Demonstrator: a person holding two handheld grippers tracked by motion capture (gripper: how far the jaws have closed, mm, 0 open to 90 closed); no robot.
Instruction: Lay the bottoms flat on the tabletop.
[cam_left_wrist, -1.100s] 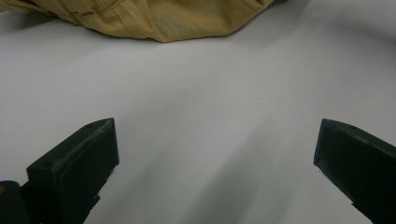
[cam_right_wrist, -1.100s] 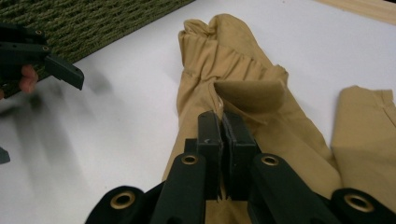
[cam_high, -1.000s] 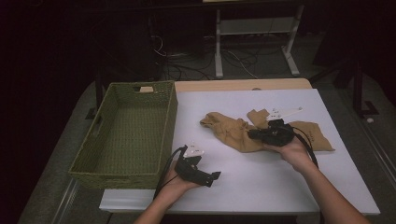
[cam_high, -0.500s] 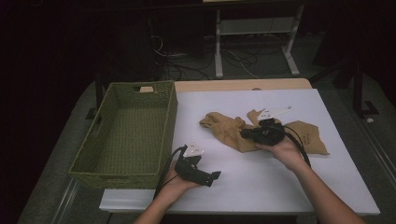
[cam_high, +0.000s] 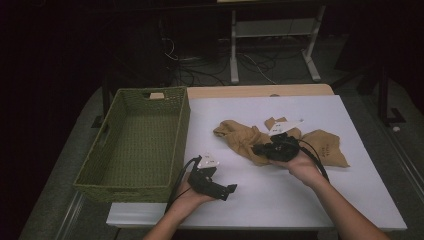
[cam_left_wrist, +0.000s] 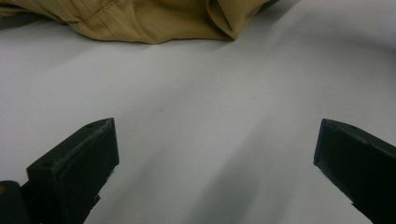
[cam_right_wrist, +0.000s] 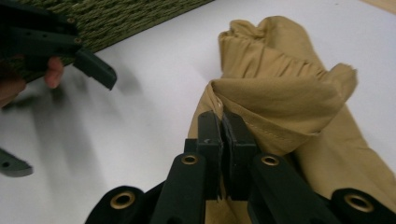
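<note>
The crumpled tan cotton garment (cam_high: 260, 142) lies on the white-topped bench (cam_high: 300, 200), toward its middle and right part, spread in loose folds with 1 lobe reaching toward the far left and another flat piece out to the right. The right hand-held gripper (cam_high: 261, 149) sits on the garment's middle fold, held from the near right by the person's right hand (cam_high: 302, 167), with its black cable looping over the wrist. In the right gripper view its 2 black jaws are pressed together on a stitched edge of the tan cloth (cam_right_wrist: 275, 93), and the fabric bunches up just beyond the tips and rises off the white surface.

The left hand-held gripper (cam_high: 227, 190) lies low near the front edge of the bench, in the person's left hand (cam_high: 192, 195), pointing toward the right and well apart from the garment. In the left gripper view its jaws stand widely spread with bare white surface between them, and the tan cloth (cam_left_wrist: 154, 21) lies farther off, across the top.

A rectangular green woven basket (cam_high: 100, 177) stands along the left side of the bench, just beside the left hand, with a cut-out handle in its far wall.
</note>
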